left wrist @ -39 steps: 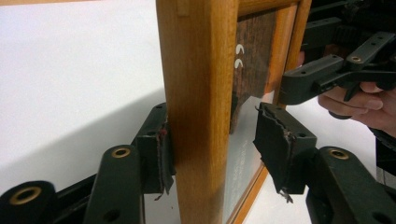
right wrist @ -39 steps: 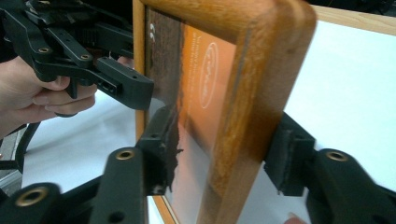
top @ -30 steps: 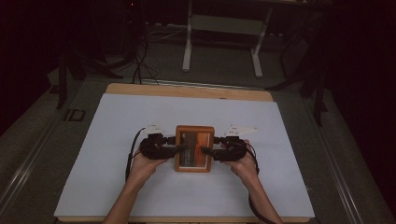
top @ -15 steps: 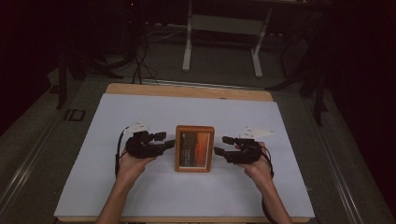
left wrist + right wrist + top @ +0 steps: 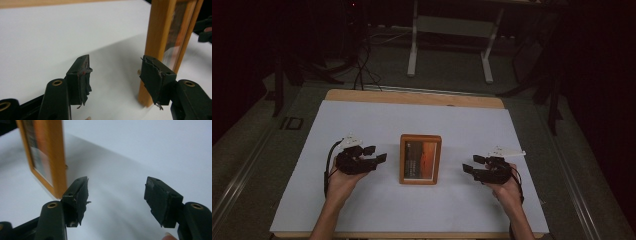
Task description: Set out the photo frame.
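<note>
Both tools have drawn away from the frame (image 5: 420, 159) since a second ago, jaws just opening, nothing between them. The left tool (image 5: 377, 159) sits left of it, the right tool (image 5: 471, 164) right, both apart. The frame lies mid-desk (image 5: 362, 120).

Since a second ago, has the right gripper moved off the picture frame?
Yes. The right gripper has pulled away to the right of the wooden picture frame, which stayed put on the white mat; its jaws have just been opening, empty.
</note>
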{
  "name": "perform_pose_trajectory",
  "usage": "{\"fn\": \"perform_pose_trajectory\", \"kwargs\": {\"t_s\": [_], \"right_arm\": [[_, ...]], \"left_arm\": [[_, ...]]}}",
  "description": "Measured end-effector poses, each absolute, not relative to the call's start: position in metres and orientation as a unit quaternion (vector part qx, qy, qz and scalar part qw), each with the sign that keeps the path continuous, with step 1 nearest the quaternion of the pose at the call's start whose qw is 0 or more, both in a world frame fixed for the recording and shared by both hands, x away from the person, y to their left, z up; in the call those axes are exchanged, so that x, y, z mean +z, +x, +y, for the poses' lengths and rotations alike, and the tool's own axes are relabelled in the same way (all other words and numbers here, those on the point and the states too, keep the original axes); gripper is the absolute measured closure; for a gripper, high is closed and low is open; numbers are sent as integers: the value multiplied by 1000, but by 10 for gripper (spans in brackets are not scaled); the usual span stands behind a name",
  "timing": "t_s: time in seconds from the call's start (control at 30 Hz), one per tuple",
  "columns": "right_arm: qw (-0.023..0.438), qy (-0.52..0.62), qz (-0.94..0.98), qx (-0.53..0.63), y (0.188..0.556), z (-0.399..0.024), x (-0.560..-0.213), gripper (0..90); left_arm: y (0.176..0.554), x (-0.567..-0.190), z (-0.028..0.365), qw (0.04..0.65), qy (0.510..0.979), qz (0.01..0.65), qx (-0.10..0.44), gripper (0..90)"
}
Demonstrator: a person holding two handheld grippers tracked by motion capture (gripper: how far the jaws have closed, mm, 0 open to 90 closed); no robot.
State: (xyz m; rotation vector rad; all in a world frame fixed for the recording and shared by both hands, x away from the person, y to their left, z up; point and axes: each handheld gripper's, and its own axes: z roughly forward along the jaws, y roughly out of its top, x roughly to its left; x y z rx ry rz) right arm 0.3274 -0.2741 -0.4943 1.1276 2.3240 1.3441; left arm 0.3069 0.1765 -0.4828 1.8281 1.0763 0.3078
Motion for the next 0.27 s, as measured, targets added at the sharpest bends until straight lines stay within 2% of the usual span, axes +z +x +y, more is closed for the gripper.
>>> {"fn": "perform_pose_trajectory", "kwargs": {"t_s": [0.17, 0.27], "right_arm": [[138, 408, 789, 438, 326, -289, -502, 329], [159, 420, 789, 420, 326, -297, -507, 286]], "left_arm": [[303, -495, 180, 452, 758, 448, 141, 406], [302, -504, 180, 414, 770, 457, 163, 388]]}}
